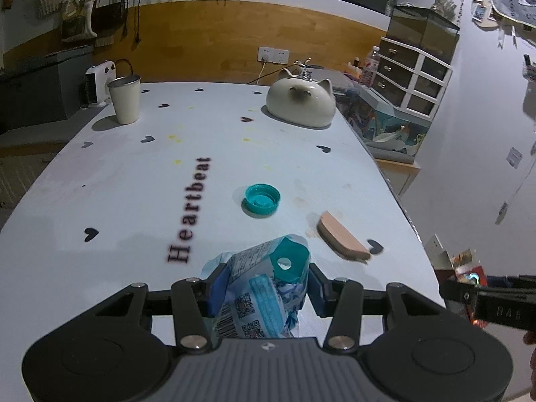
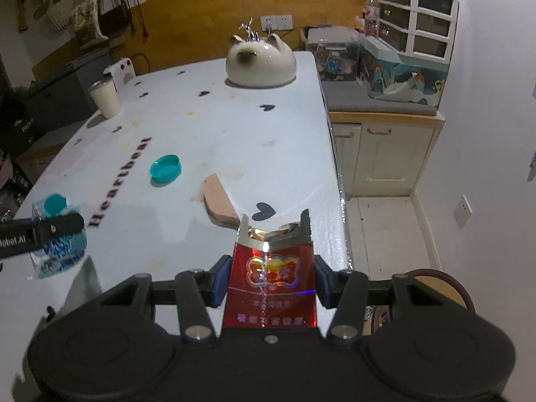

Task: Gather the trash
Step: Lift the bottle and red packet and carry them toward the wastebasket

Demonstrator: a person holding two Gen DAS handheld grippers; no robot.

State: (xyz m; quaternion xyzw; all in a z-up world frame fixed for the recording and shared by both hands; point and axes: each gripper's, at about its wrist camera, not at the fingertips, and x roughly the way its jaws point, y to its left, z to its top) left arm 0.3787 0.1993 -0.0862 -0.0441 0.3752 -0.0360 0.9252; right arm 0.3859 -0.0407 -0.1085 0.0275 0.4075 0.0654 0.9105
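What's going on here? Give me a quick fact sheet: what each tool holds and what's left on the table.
left tool: shut on blue plastic wrapper
right tool: shut on red cigarette pack, lid open
loose on table: teal bottle cap, open side up; pink wedge-shaped piece
also on table: cat-shaped ceramic pot, white cup

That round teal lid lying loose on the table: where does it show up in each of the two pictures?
Left wrist view: the teal lid lies open side up just right of centre, beyond the blue wrapper held in the left tongs.
Right wrist view: the lid sits left of centre, left of the pink wedge.
Shared landmark: the white cat-shaped pot at the table's far end.
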